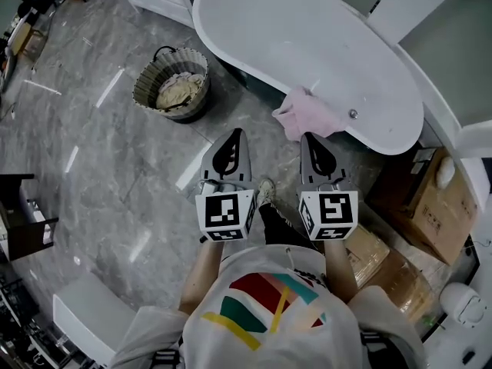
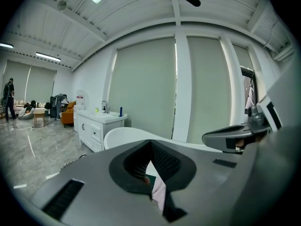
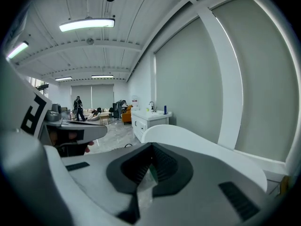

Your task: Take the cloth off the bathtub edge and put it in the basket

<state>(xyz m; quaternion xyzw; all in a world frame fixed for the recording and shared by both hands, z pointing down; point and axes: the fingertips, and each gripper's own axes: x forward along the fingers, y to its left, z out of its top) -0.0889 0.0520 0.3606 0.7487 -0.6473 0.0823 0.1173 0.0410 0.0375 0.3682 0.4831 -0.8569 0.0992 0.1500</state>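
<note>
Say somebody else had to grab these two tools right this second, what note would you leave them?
Left gripper: shut, empty, held out in front.
Right gripper: shut, empty, just short of the pink cloth.
Cloth: draped over the bathtub edge, untouched.
Basket: on the floor to the left, beige fabric already inside.
Done: nothing. Left: grab the cloth, carry it to the basket, drop it in.
</note>
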